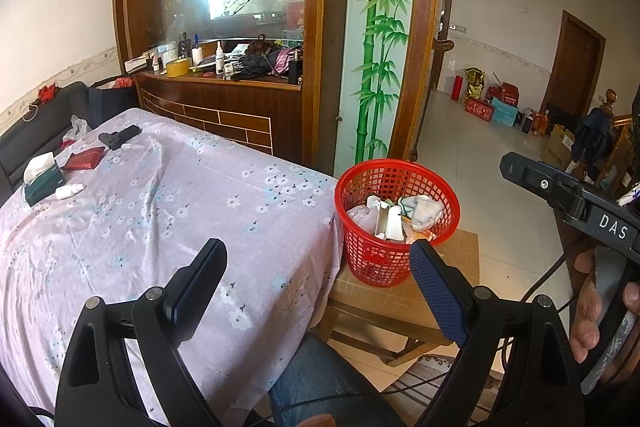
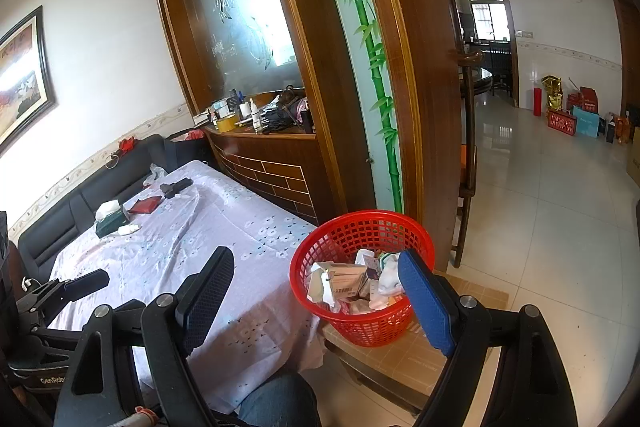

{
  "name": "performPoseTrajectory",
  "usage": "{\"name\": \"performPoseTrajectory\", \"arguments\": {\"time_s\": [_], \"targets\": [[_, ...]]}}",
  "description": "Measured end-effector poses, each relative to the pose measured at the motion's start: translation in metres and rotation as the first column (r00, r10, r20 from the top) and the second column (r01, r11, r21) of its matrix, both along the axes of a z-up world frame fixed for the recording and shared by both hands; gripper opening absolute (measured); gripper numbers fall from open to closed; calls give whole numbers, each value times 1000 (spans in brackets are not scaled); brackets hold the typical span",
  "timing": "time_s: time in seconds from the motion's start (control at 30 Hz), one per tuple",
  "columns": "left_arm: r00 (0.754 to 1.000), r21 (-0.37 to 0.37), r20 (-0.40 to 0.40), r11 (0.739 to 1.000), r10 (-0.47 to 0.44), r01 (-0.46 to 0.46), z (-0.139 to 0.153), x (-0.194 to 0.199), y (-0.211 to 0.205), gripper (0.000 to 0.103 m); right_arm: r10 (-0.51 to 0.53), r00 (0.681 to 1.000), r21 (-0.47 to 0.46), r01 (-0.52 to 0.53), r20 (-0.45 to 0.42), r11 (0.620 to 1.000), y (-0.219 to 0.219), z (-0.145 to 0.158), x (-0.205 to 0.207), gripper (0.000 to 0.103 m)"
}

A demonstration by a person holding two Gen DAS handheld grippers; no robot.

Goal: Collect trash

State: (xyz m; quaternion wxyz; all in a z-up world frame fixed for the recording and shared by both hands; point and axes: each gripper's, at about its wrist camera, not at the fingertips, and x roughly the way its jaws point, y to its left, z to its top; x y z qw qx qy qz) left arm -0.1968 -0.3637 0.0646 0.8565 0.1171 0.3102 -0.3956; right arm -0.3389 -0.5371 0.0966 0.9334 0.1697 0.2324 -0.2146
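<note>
A red mesh basket (image 1: 396,219) (image 2: 362,277) stands on a low wooden stool (image 1: 400,299) beside the table, holding crumpled paper, small cartons and wrappers (image 1: 394,215) (image 2: 352,283). My left gripper (image 1: 318,267) is open and empty, held above the table's near corner, left of the basket. My right gripper (image 2: 316,281) is open and empty, its right finger in front of the basket's rim. The right gripper's body (image 1: 572,195) shows at the right of the left wrist view. The left gripper's finger (image 2: 86,281) shows at the left of the right wrist view.
The table has a floral lilac cloth (image 1: 160,219) (image 2: 180,247). At its far end lie a tissue box (image 1: 42,175), a small white bottle (image 1: 70,191), a red wallet (image 1: 86,159) and a black object (image 1: 120,135). A cluttered wooden cabinet (image 1: 224,99) and black sofa (image 2: 80,195) stand behind.
</note>
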Motion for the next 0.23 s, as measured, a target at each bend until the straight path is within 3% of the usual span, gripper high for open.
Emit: {"name": "performPoseTrajectory", "arguments": {"time_s": [0.23], "targets": [[998, -1, -11, 999, 55, -55, -6, 25, 26, 92, 21, 1000, 14, -20, -21, 1000, 2, -3, 16, 87]]}}
